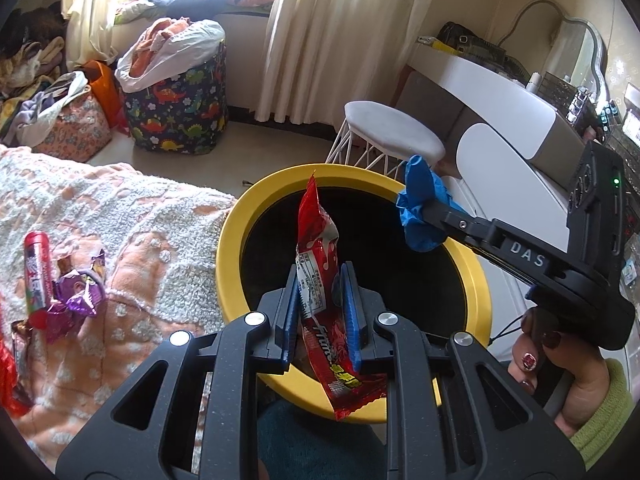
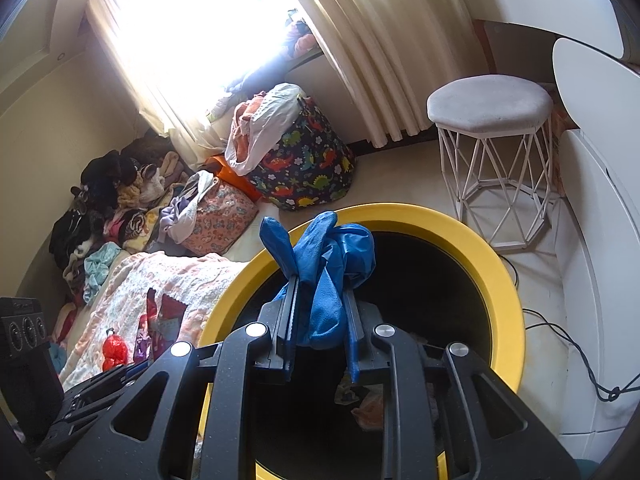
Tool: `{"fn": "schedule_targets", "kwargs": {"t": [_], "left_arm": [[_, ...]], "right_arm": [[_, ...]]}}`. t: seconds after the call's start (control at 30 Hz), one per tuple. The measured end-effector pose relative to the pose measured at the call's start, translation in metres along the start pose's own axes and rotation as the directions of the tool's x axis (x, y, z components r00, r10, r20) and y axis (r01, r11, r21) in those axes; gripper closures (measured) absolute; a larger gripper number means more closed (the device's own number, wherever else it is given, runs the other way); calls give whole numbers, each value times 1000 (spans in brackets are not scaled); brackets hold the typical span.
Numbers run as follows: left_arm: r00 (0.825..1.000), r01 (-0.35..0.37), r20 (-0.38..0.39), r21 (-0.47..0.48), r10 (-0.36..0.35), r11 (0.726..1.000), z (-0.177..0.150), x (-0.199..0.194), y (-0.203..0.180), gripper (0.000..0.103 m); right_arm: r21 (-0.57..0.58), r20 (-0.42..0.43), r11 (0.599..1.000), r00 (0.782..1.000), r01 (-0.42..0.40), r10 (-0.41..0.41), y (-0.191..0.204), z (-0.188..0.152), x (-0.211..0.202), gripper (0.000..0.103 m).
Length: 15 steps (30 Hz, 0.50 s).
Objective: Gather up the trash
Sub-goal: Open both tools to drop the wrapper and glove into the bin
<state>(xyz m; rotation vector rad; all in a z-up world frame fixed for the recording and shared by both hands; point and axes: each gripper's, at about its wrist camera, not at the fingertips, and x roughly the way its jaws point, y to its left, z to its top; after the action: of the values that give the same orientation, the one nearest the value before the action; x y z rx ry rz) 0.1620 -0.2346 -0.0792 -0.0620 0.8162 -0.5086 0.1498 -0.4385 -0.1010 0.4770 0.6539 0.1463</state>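
My left gripper (image 1: 320, 276) is shut on a red snack wrapper (image 1: 318, 248) and holds it upright over the yellow-rimmed bin (image 1: 230, 248). My right gripper (image 2: 320, 280) is shut on a crumpled blue glove (image 2: 328, 256) above the same bin (image 2: 500, 276); it also shows in the left wrist view (image 1: 416, 216) over the bin's far right rim. More wrappers lie on the bed blanket: a red tube-shaped packet (image 1: 36, 276) and purple foil wrappers (image 1: 76, 292). Some trash (image 2: 368, 404) lies at the bin's dark bottom.
The pink and white blanket (image 1: 120, 216) covers the bed left of the bin. A white wire stool (image 2: 492, 152) stands behind the bin, a white vanity desk (image 1: 500, 104) to the right. A dinosaur-print laundry basket (image 1: 176, 108) and clothes piles sit by the curtain. A cable (image 2: 580, 360) runs on the floor.
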Motion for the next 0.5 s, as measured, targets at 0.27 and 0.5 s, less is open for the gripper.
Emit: {"fn": "schedule_targets", "kwargs": {"t": [0.27,0.5], "left_arm": [[1000,-2,8,-4,2,1000,4,9,0,79],[998,-28,63,-52,31,998,4,-5,11,13]], "right_arm": [[10,1,1000,1000,8,-8,-2,-2,1,65],[16,17,1000,1000,23,-23,-2,-2,0,52]]}}
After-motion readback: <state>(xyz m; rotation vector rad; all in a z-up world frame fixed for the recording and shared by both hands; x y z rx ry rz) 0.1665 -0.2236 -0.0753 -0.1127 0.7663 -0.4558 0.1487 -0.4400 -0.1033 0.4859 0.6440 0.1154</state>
